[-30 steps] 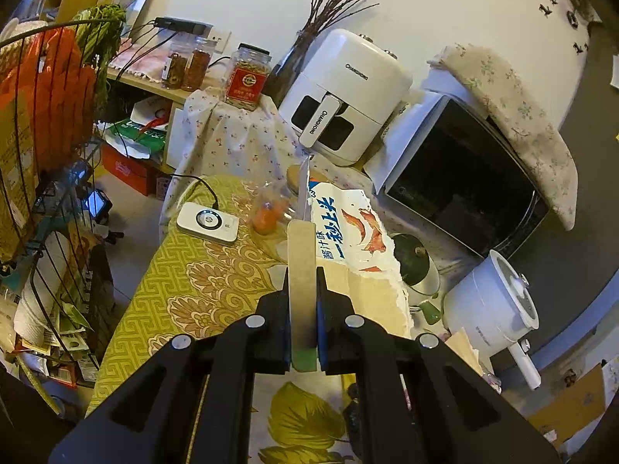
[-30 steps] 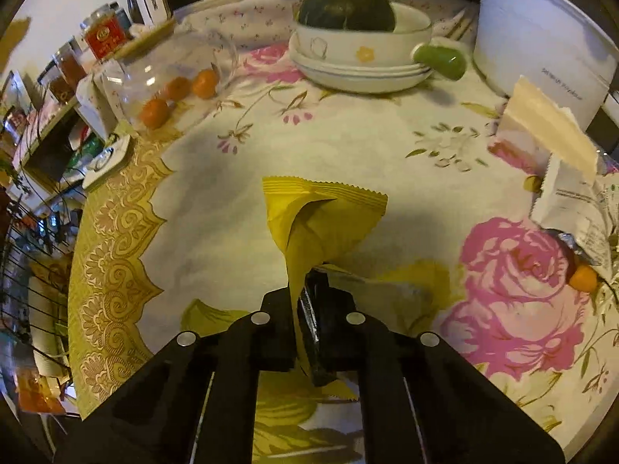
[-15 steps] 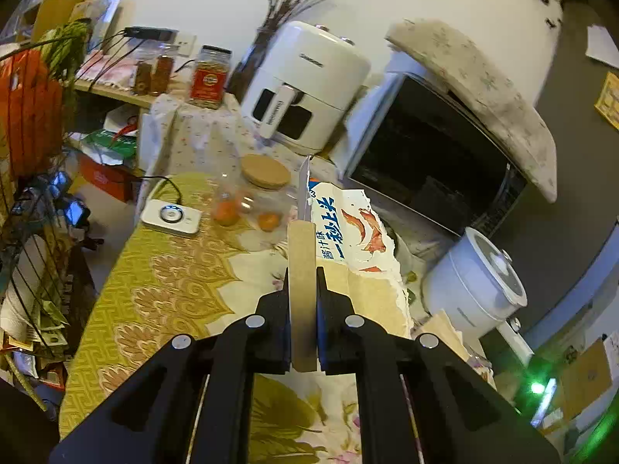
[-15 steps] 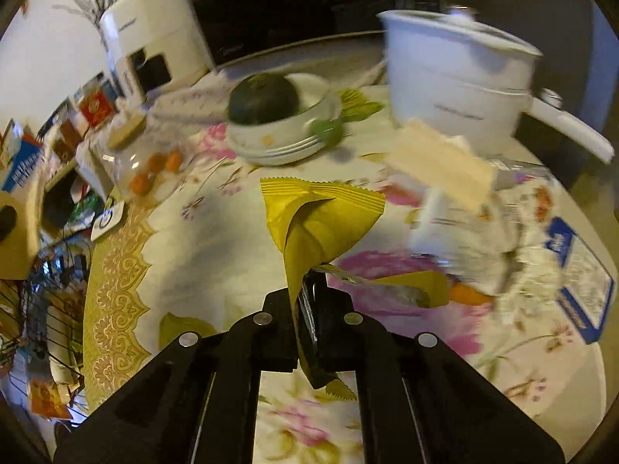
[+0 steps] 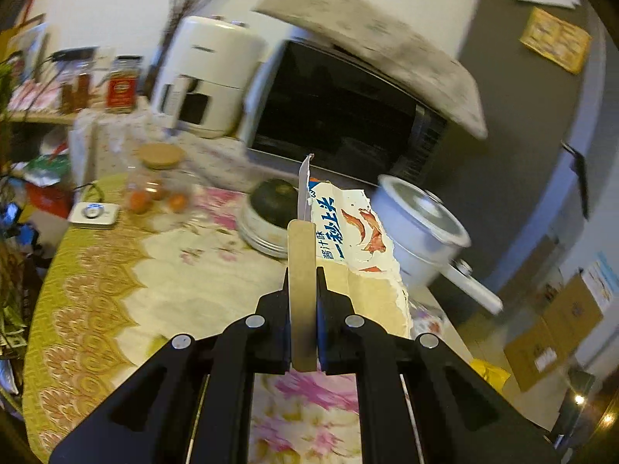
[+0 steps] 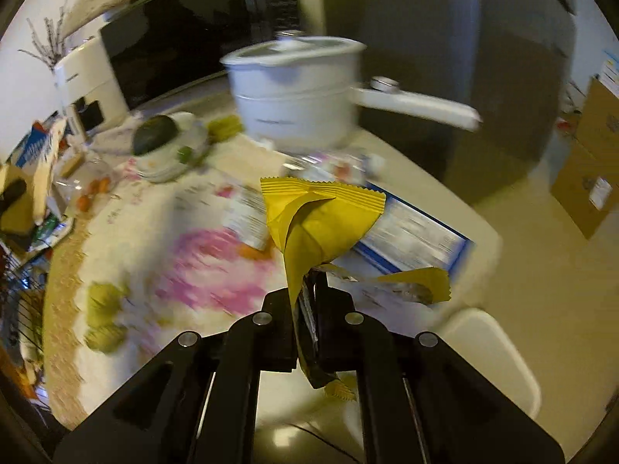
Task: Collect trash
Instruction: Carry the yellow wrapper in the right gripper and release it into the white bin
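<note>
My left gripper [image 5: 303,301] is clamped on one torn cardboard food box [image 5: 348,255], its flat edge standing upright between my jaws and the printed flap fanning out to the right, held above the floral tablecloth [image 5: 116,270]. My right gripper [image 6: 307,301] is pinched tight on one crumpled yellow snack wrapper [image 6: 321,220], which rises straight up ahead of my fingers, lifted clear of the table. Both point forward and slightly downward over the table, towards one white saucepan [image 6: 298,92] and one dark squash [image 5: 274,199] on stacked plates.
</note>
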A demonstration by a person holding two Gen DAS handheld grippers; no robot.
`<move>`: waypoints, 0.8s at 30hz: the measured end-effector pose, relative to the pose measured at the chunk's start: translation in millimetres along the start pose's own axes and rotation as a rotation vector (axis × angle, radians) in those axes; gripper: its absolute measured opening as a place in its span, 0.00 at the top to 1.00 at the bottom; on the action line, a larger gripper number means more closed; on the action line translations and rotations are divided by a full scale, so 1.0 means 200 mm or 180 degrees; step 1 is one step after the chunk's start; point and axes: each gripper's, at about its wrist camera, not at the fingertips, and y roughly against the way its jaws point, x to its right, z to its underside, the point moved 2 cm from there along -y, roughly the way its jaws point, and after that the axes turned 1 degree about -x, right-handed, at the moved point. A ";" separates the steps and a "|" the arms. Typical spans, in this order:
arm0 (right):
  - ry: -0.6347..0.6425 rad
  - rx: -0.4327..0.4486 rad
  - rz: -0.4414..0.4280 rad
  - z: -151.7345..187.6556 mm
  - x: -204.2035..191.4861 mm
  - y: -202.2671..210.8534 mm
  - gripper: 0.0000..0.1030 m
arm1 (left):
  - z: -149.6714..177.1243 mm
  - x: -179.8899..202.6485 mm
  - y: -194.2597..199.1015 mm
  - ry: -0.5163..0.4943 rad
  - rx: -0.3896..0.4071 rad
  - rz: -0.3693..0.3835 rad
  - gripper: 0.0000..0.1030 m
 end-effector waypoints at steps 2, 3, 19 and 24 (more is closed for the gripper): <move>-0.0056 -0.0054 0.0119 0.08 0.12 0.01 0.93 | 0.05 0.12 0.00 -0.0153 -0.0044 0.0111 0.91; -0.0084 -0.0085 0.0159 0.11 0.17 0.01 0.93 | 0.08 0.18 0.00 -0.0227 -0.0072 0.0172 0.91; -0.0328 0.0225 0.0953 0.44 0.66 0.26 0.12 | 0.59 0.92 -0.04 -0.1205 -0.0535 0.0808 0.90; -0.0509 0.0356 0.1355 0.48 0.83 0.30 0.08 | 0.75 1.10 -0.04 -0.1481 -0.0676 0.0997 0.88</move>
